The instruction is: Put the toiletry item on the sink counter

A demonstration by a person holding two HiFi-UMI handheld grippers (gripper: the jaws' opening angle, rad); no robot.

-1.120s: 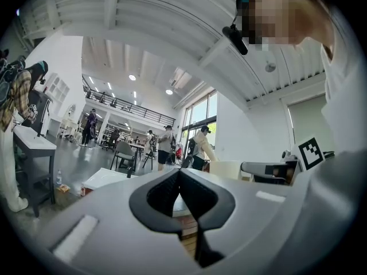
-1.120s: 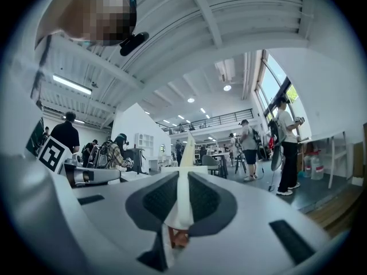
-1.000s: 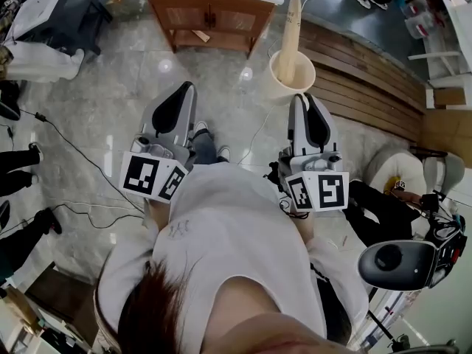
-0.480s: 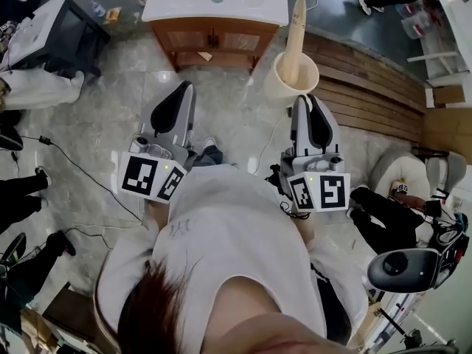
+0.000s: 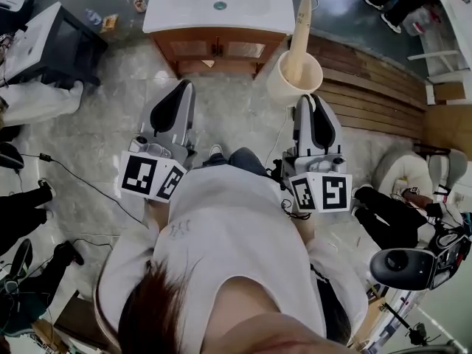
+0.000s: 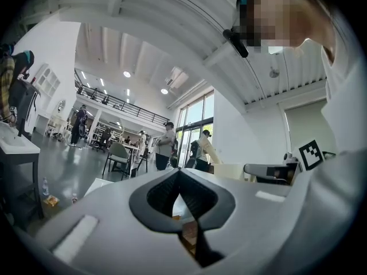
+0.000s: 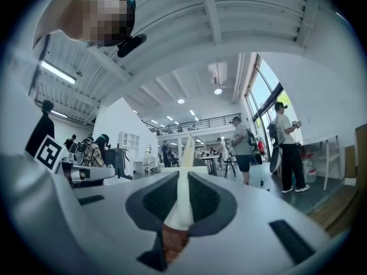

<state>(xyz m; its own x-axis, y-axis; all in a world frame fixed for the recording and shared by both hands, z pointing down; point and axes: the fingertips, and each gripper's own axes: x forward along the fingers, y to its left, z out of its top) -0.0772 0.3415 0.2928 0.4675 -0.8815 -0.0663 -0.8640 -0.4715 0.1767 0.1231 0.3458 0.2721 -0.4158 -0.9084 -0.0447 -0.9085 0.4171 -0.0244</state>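
Just off the front corner of the sink table (image 5: 168, 15), on the right gripper's side, there's a cream bucket (image 5: 279, 88) sitting on the floor. The toiletry item (image 5: 301, 21), a tall cream tapered thing, is standing in that bucket and pokes up well above the rim. So it's beside the table, not on it. The table top is white with a basin sunk into it, and there's a wooden cabinet (image 5: 214, 46) underneath.

Both grippers are held out in front of the person, pointing toward the table and well short of it. The right gripper (image 5: 315, 99) is lined up with the bucket, near it but apart from it. Its jaws are open by just a narrow slit. What shows through that slit in the right gripper view is the bucket and the item further off, so nothing's clamped. The left gripper (image 5: 185, 87) points at the cabinet front. Its jaw tips meet, with only a small wedge-shaped gap behind them, and there's nothing in it.
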